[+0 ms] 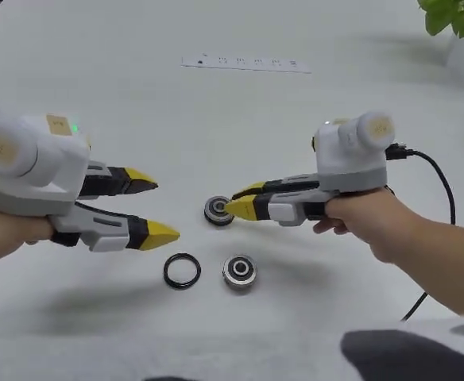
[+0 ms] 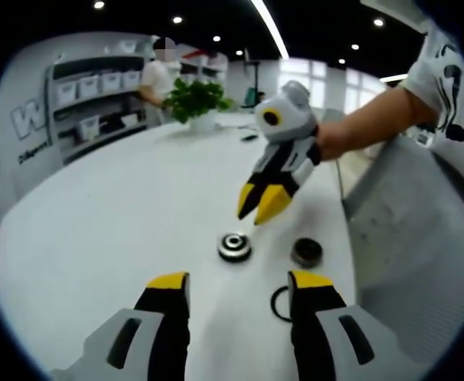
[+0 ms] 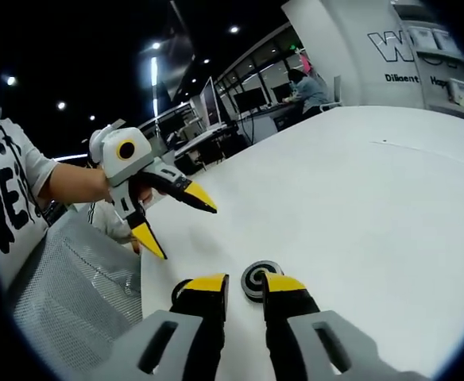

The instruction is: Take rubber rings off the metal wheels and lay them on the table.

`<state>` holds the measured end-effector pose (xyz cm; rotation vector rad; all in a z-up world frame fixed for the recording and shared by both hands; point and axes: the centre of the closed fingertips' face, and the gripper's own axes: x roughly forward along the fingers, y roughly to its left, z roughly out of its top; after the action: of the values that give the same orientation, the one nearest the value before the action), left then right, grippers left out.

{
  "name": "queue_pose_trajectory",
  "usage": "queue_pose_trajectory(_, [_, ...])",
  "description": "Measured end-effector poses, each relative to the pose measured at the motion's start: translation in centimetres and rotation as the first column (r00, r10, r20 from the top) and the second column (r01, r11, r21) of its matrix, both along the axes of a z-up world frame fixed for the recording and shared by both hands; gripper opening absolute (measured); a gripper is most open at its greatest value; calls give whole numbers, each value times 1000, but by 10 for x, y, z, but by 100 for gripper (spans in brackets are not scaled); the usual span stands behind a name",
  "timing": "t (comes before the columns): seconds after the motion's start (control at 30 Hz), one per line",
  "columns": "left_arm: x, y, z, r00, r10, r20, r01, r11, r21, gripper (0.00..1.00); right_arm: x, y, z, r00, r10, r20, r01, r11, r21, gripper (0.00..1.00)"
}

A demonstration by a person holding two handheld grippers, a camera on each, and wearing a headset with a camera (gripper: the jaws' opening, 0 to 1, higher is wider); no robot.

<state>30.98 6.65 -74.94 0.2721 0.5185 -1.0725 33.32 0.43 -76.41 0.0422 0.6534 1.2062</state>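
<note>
While beside a wheel (image 1: 218,210), right tongs (image 1: 233,202) level.

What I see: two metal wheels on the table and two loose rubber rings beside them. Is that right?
Only the ring count is wrong: one loose rubber ring lies on the table, not two. The head view shows it beside the near metal wheel; the far metal wheel sits by the right gripper.
</note>
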Motion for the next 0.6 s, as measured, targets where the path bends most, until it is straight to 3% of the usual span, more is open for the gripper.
queue_pose_trajectory(0.27, [11,-8,-2,1000,-9,-1,9,1000,5,50,11,-13,-7,999,-28,37,30,999,-35,15])
queue_pose_trajectory(0.6, [21,-18,-11,1000,-14,-16,14,1000,10,48,14,-19,-18,998,-16,65,21,997,-79,16])
